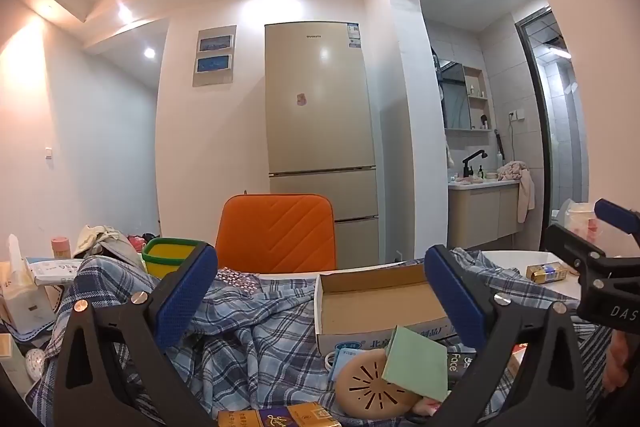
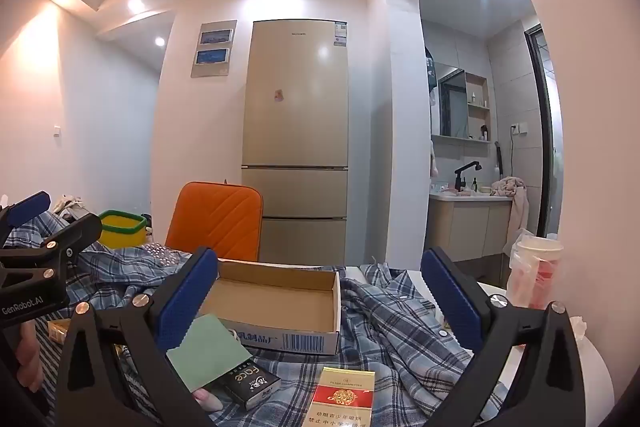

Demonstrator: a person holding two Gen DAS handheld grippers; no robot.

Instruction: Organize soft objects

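Note:
A crumpled blue plaid shirt (image 1: 248,339) lies spread over the table, also in the right wrist view (image 2: 400,323). An open cardboard box (image 1: 376,303) sits on it; it also shows in the right wrist view (image 2: 276,303). My left gripper (image 1: 320,295) is open and empty above the shirt, its jaws on either side of the box. My right gripper (image 2: 320,291) is open and empty over the box and shirt. Each gripper shows at the edge of the other's view: the right one (image 1: 592,251), the left one (image 2: 44,227).
On the shirt lie a green card (image 2: 204,351), a black pack (image 2: 248,383), a red cigarette pack (image 2: 344,395) and a tan round disc (image 1: 372,387). An orange chair (image 1: 276,231) stands behind the table. A yellow bin (image 1: 168,255), tissue box (image 1: 20,295) and wrapped cup (image 2: 536,275) flank it.

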